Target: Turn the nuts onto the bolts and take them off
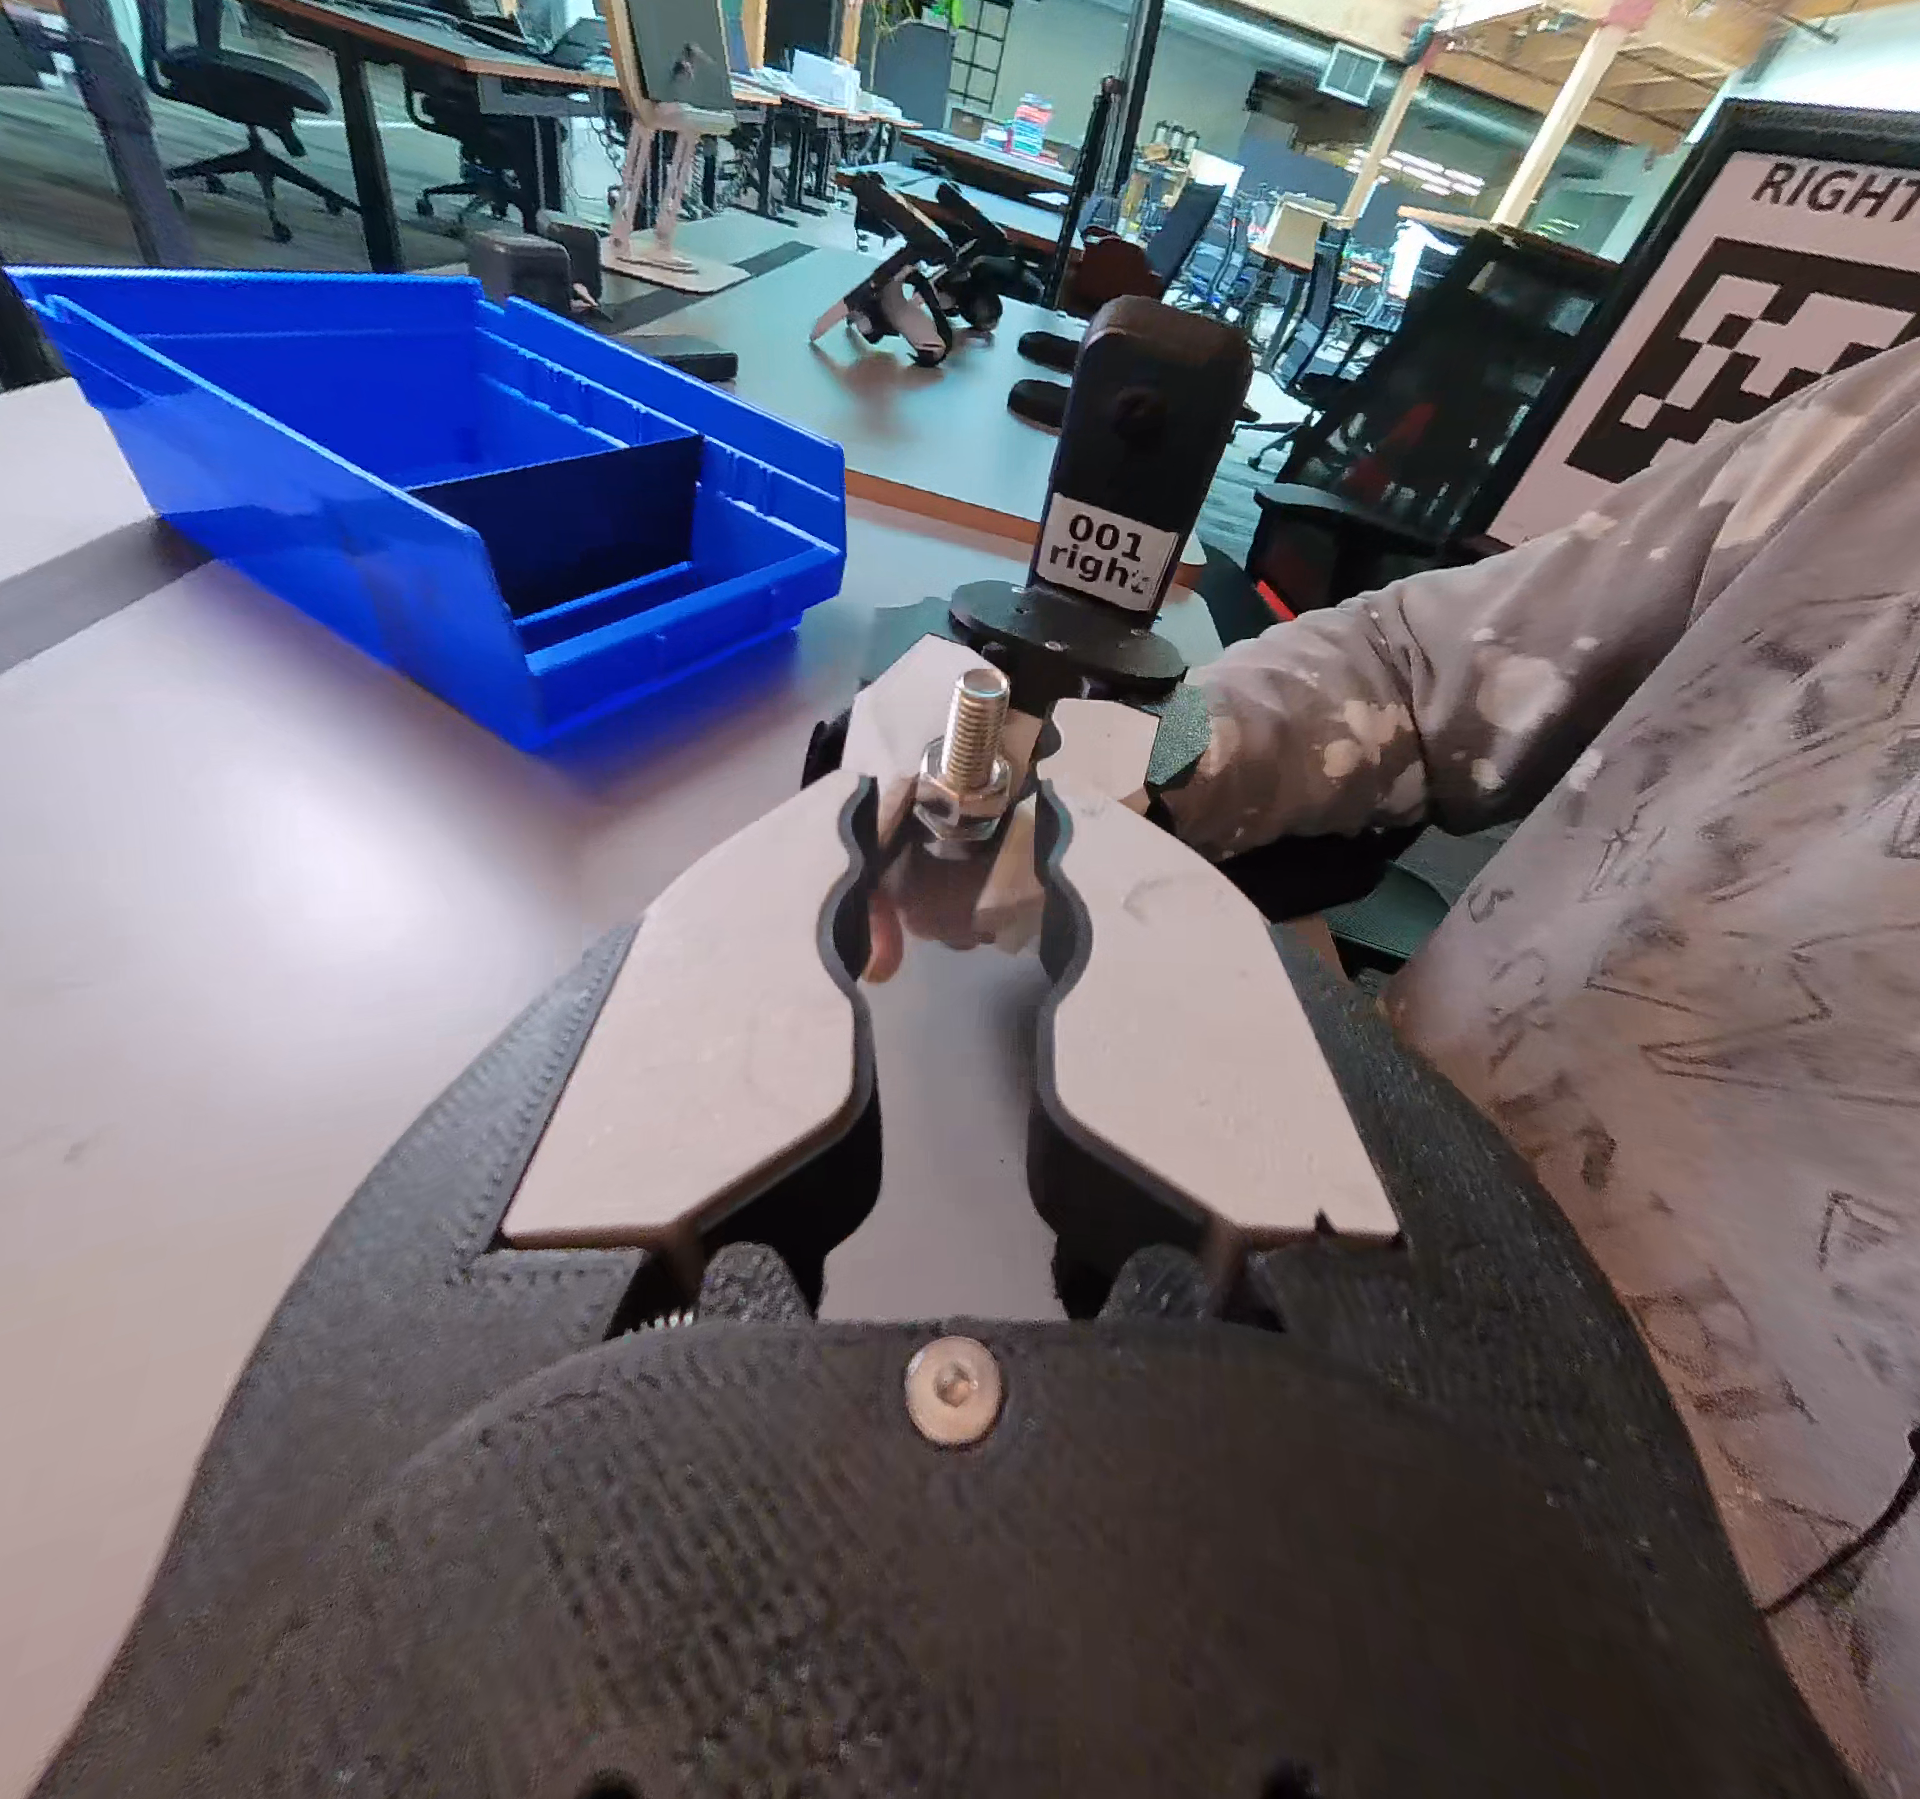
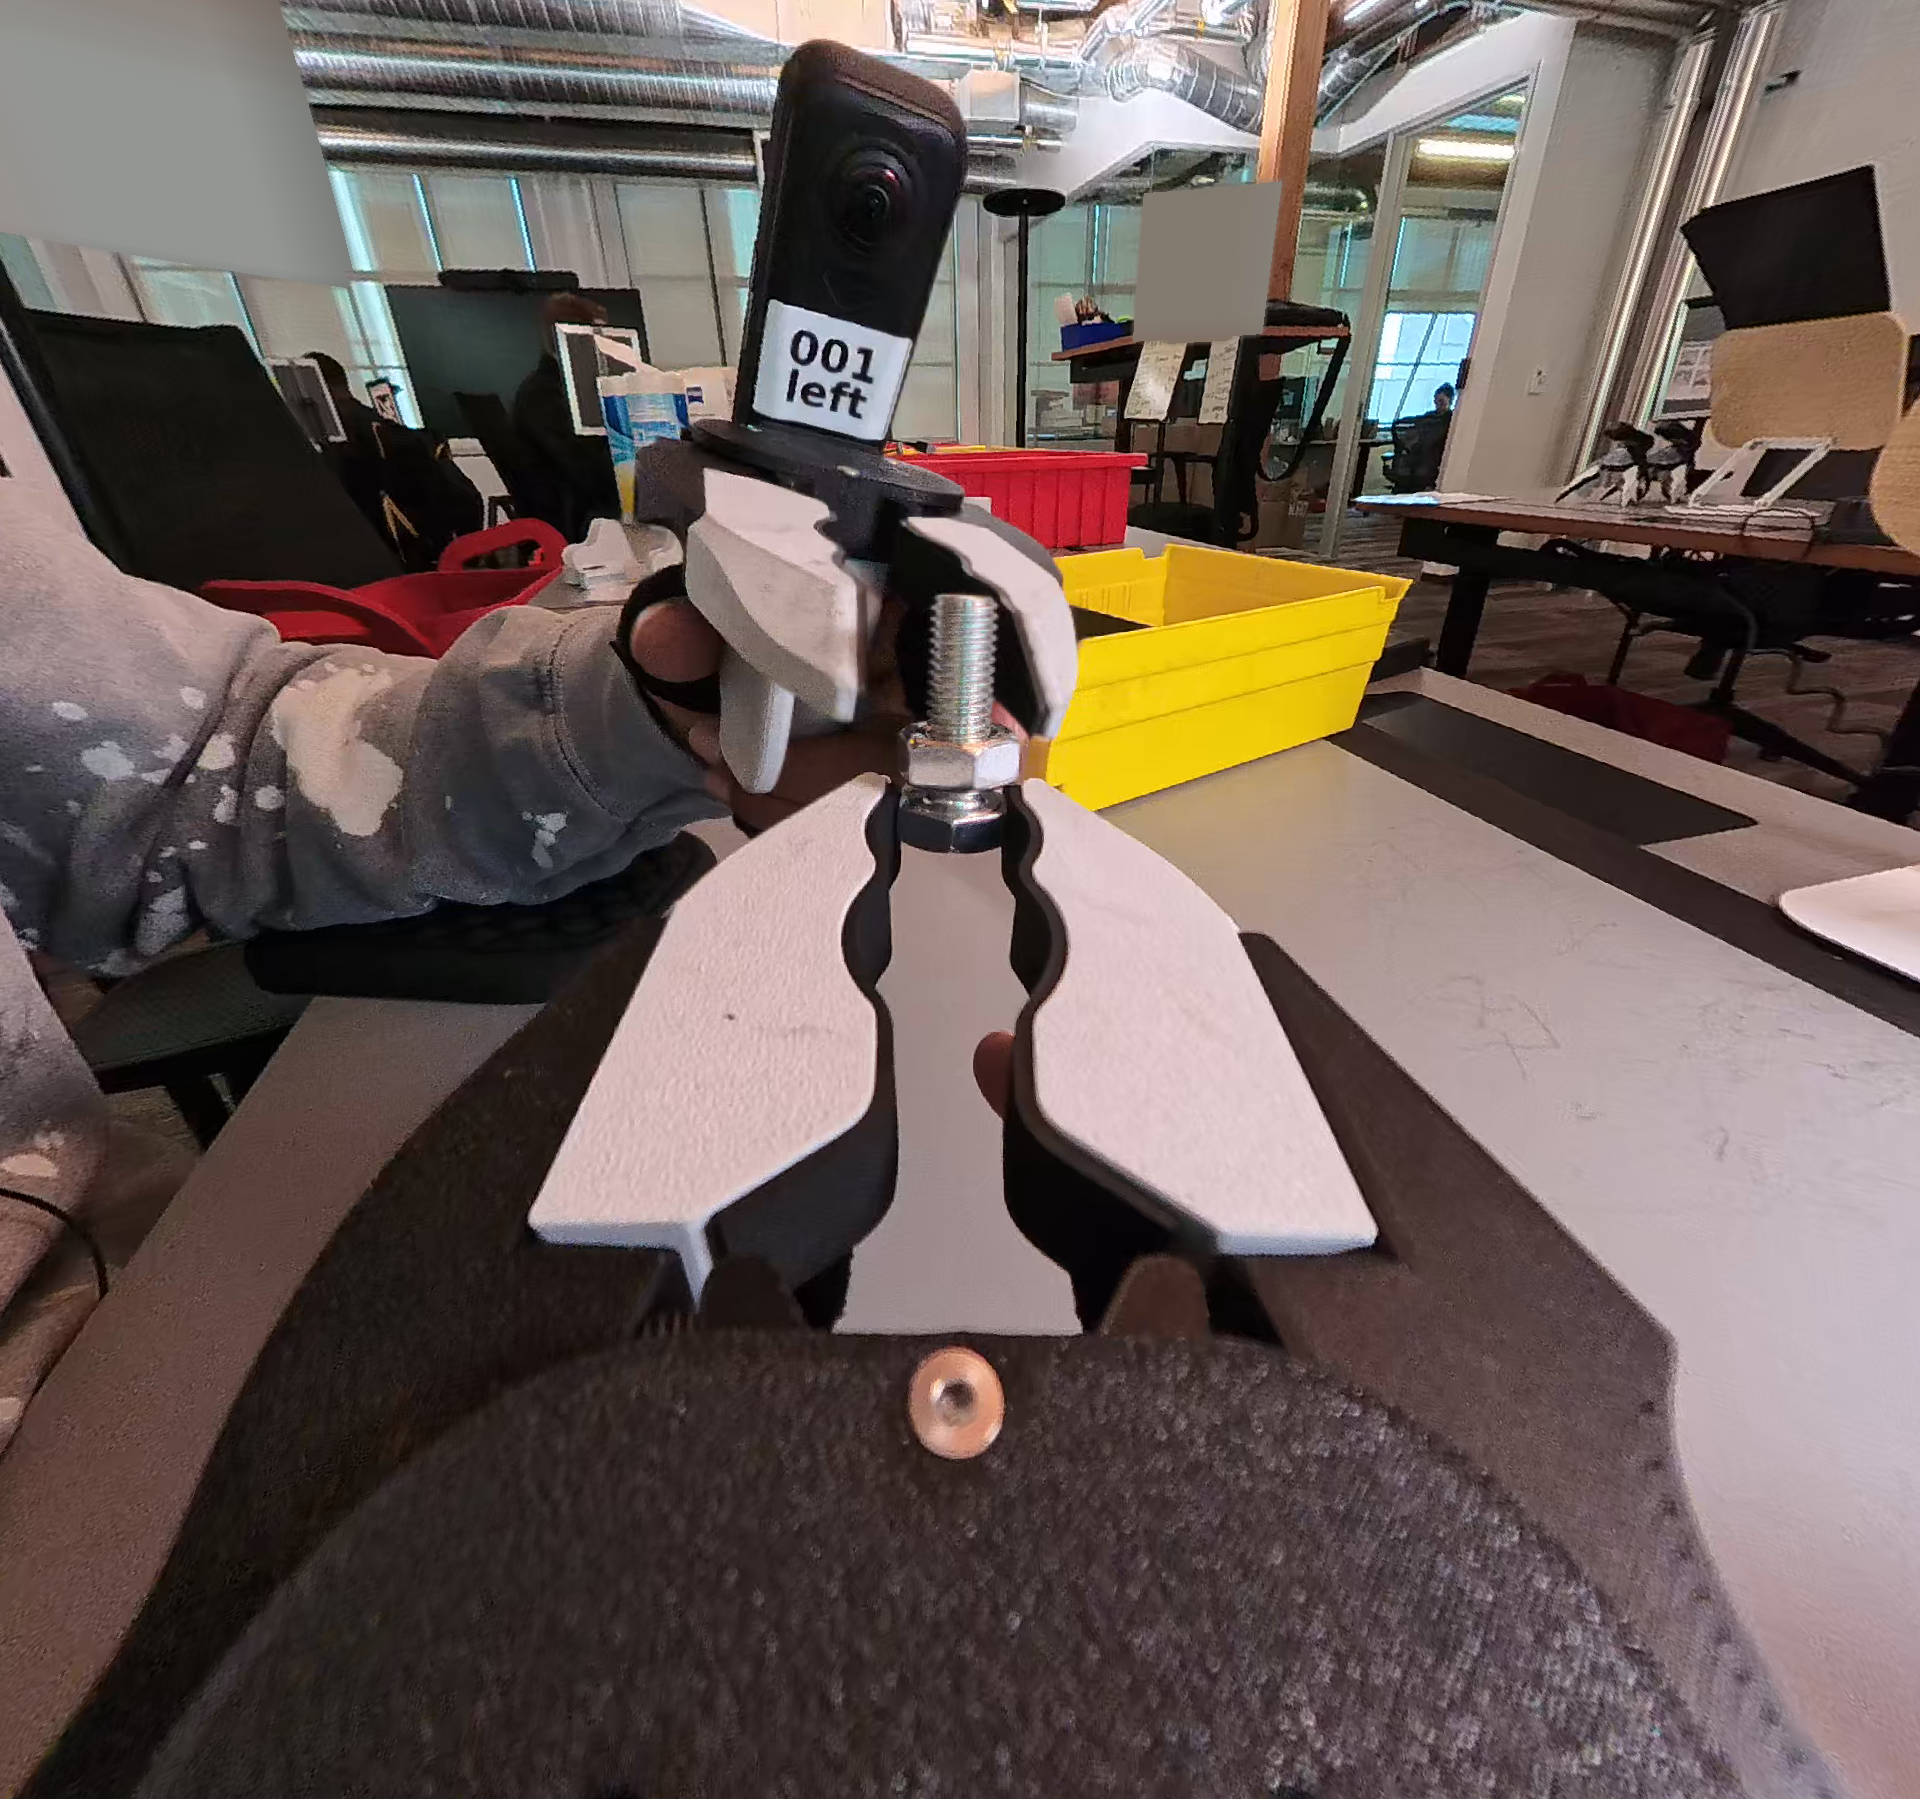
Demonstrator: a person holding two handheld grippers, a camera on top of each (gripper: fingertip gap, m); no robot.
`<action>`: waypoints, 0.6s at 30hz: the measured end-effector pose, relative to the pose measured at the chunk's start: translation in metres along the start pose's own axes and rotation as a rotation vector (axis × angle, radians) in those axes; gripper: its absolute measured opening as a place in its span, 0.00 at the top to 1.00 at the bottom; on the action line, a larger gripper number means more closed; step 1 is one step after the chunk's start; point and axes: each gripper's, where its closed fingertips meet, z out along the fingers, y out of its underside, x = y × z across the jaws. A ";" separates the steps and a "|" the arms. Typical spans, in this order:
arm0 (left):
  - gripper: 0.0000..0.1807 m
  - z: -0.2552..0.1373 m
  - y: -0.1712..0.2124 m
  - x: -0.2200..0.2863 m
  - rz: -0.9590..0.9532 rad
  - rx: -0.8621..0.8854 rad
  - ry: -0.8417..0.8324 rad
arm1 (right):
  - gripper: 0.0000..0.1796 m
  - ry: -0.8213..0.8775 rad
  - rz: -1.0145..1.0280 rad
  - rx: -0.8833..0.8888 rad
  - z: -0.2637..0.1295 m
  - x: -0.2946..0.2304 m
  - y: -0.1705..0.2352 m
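My right gripper [image 2: 951, 819] is clamped on the bolt's [image 2: 962, 658] hex head, holding it upright above the desk [image 2: 1455, 970] with the nut [image 2: 961, 762] just above. My left gripper [image 1: 951, 819] pinches that nut. Farther off, a yellow bin [image 2: 1216, 648] and a blue bin [image 1: 436, 492] sit on the desk.

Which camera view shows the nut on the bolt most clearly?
The right wrist view: the nut faces the camera sharply, low on the upright bolt, just above the bolt head that the right gripper pinches. The left wrist view shows the nut smaller and less sharp, at the left gripper fingertips.
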 end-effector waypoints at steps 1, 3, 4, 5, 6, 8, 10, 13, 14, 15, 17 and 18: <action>0.85 0.002 0.003 -0.002 0.004 -0.015 -0.017 | 0.90 -0.005 0.000 0.002 0.000 -0.001 0.000; 0.89 0.000 0.004 -0.012 0.012 -0.027 -0.073 | 0.90 0.005 0.000 0.005 -0.002 0.002 0.000; 0.95 -0.005 0.005 -0.025 0.013 -0.035 -0.153 | 0.90 -0.017 0.007 0.024 -0.003 0.000 -0.004; 0.94 -0.010 0.006 -0.033 0.026 -0.040 -0.191 | 0.90 -0.015 0.009 0.031 -0.003 0.000 -0.007; 0.93 -0.013 0.005 -0.035 0.014 -0.031 -0.189 | 0.90 -0.009 -0.002 0.027 -0.003 0.001 -0.007; 0.92 -0.018 -0.003 -0.036 -0.007 0.013 -0.186 | 0.90 0.003 -0.005 0.010 -0.003 0.003 -0.004; 0.92 -0.020 -0.003 -0.041 0.007 0.018 -0.224 | 0.90 0.023 -0.005 0.000 -0.003 0.008 -0.003; 0.96 -0.029 -0.008 -0.056 0.048 0.062 -0.331 | 0.90 0.129 -0.035 -0.021 -0.011 0.034 -0.011; 0.99 -0.035 -0.010 -0.066 0.059 0.095 -0.389 | 0.90 0.183 -0.047 -0.040 -0.016 0.048 -0.017; 1.00 -0.042 -0.013 -0.075 0.056 0.136 -0.441 | 0.90 0.246 -0.059 -0.066 -0.024 0.066 -0.024; 1.00 -0.055 -0.014 -0.092 0.016 0.218 -0.518 | 0.90 0.401 -0.067 -0.126 -0.046 0.108 -0.043; 1.00 -0.061 -0.013 -0.099 -0.005 0.247 -0.545 | 0.90 0.467 -0.048 -0.179 -0.059 0.130 -0.052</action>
